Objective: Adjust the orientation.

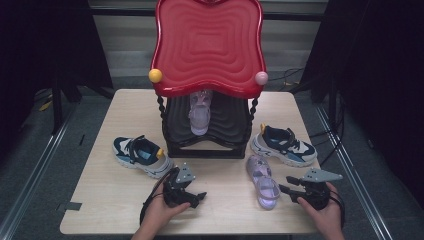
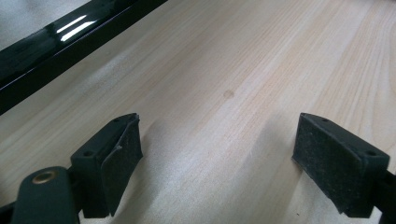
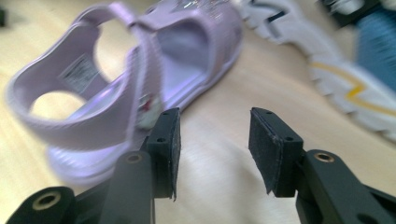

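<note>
A lilac sandal (image 1: 265, 182) lies on the wooden table (image 1: 225, 212), right of centre. My right gripper (image 1: 286, 190) sits just to its right, pointing at it. In the right gripper view the sandal (image 3: 140, 70) lies beside the left jaw, and my right gripper (image 3: 215, 135) is open over bare wood. A matching lilac sandal (image 1: 200, 112) stands on the lower shelf of the red rack (image 1: 207, 45). My left gripper (image 1: 199, 196) rests low near the table's front, open, and in its own view my left gripper (image 2: 219, 140) has only wood between the pads.
A navy and white sneaker (image 1: 140, 155) lies left of the rack, and its mate (image 1: 284, 145) lies to the right, close behind the sandal; the mate's sole (image 3: 345, 88) is blurred. The rack's glossy black base (image 2: 70, 37) runs past the left gripper.
</note>
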The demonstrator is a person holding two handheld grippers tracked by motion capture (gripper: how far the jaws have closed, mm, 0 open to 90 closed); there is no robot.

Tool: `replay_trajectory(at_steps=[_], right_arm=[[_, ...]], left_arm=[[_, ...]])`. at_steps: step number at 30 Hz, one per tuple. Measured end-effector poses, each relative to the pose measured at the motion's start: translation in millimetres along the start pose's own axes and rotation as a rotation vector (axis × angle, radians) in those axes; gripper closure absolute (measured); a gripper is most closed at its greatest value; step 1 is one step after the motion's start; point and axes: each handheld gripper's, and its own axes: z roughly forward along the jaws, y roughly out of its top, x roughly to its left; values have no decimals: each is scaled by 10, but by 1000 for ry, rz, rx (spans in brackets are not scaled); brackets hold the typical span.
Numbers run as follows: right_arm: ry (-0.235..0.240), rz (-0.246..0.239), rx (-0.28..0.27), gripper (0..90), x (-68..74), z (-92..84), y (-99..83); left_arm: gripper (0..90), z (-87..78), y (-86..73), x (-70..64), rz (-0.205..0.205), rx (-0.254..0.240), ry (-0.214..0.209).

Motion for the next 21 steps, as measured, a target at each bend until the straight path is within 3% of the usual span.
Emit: replay_trajectory(at_steps=[2,8,14,21], right_arm=[[1,-19,34,541,36,10,-18],[32,-11,57,540,53,-67,-114],[85,-15,34,525,148,-124,-169],[71,-9,5,556,176,-6,-95]], left_arm=[[147,0,0,0,0,0,0],[147,0,0,0,-1,0,1],[147,0,1,-1,-2,1,2],[147,1,2,0,-2,1,3]])
